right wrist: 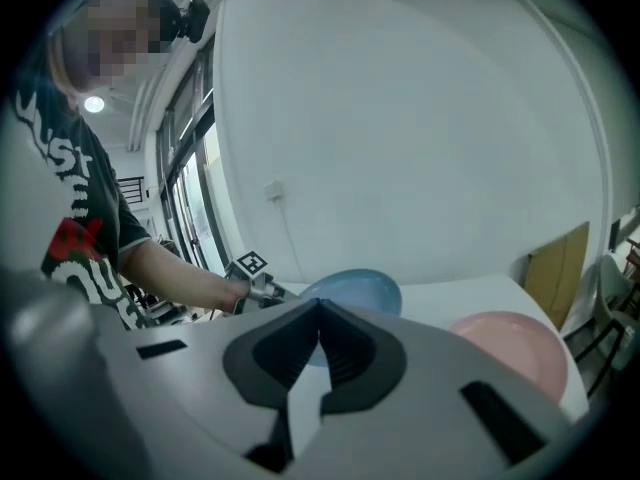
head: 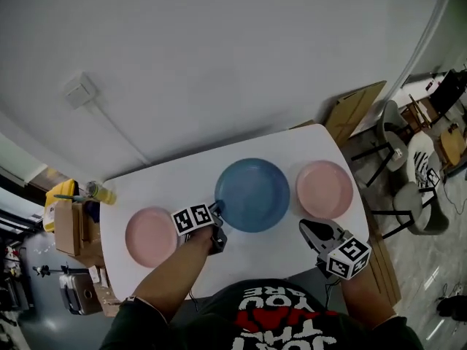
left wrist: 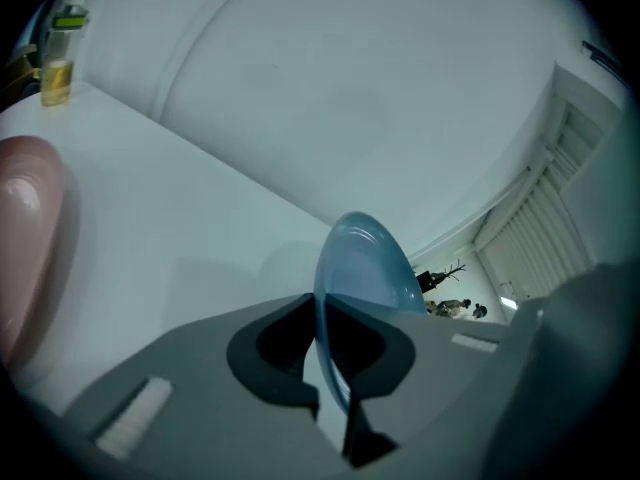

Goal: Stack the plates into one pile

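Three plates lie in a row on the white table (head: 168, 177): a pink plate (head: 149, 236) at the left, a blue plate (head: 252, 194) in the middle and a second pink plate (head: 325, 189) at the right. My left gripper (head: 217, 209) is shut on the blue plate's near left rim; in the left gripper view that rim (left wrist: 365, 263) runs edge-on between the jaws (left wrist: 335, 388). The left pink plate (left wrist: 25, 238) lies beside it. My right gripper (head: 308, 229) hovers over the table's front right, shut (right wrist: 320, 313) with nothing in it, pointing at the blue plate (right wrist: 352, 290) and right pink plate (right wrist: 515, 343).
A bottle of yellow liquid (head: 98, 192) stands at the table's far left corner, also in the left gripper view (left wrist: 58, 56). Cardboard boxes (head: 69, 228) sit on the floor at the left. Chairs (head: 408, 170) and a cardboard sheet (head: 355, 108) stand to the right. A wall runs behind the table.
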### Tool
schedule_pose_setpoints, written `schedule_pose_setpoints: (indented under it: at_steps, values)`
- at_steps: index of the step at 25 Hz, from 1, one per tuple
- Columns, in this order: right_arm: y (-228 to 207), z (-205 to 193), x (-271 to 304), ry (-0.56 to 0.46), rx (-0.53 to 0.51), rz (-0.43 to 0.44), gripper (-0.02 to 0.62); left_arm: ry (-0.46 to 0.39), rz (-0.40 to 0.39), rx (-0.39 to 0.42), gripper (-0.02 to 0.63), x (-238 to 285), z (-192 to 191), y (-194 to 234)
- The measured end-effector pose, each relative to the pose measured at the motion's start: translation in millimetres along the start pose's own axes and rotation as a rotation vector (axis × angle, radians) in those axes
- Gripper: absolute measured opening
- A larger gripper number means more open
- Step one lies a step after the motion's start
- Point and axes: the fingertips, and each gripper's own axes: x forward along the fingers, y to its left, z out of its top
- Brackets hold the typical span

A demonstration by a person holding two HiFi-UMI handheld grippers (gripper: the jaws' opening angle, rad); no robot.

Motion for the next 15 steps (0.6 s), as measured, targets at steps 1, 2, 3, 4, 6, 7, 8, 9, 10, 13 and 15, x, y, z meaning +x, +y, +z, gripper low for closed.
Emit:
schedule_pose_setpoints:
  at_steps: [1, 2, 3, 4, 6, 7, 8, 9, 10, 13, 15]
  values:
    - [-9, 1, -11, -0.013, 0.004, -0.024, 0.002, 0.012, -0.02, 0.024, 0.021, 14, 1, -19]
    - [-18, 1, -22, -0.025, 0.009, -0.051, 0.002, 0.028, -0.038, 0.046, 0.021, 29, 0, -38]
    - [-26, 1, -35, -0.036, 0.015, -0.081, 0.002, 0.048, -0.056, 0.064, 0.021, 45, -3, -56]
    - [-35, 0, -48, -0.044, 0.02, -0.111, 0.002, 0.07, -0.072, 0.078, 0.021, 62, -9, -74]
    - [-51, -5, -76, -0.056, 0.034, -0.169, 0.002, 0.114, -0.096, 0.095, 0.022, 96, -23, -105]
    - [-58, -9, -90, -0.06, 0.045, -0.197, 0.002, 0.134, -0.101, 0.098, 0.022, 112, -32, -118]
    - [-66, -15, -105, -0.063, 0.057, -0.224, 0.002, 0.152, -0.102, 0.098, 0.023, 128, -41, -130]
    - [-73, -20, -120, -0.065, 0.071, -0.252, 0.002, 0.169, -0.1, 0.1, 0.023, 144, -50, -140]
    - [-80, -26, -135, -0.066, 0.084, -0.28, 0.002, 0.183, -0.095, 0.107, 0.023, 159, -59, -149]
    - [-100, -47, -179, -0.066, 0.132, -0.362, 0.002, 0.221, -0.071, 0.151, 0.023, 196, -81, -171]
    - [-110, -59, -201, -0.069, 0.167, -0.404, 0.002, 0.248, -0.045, 0.177, 0.025, 212, -93, -175]
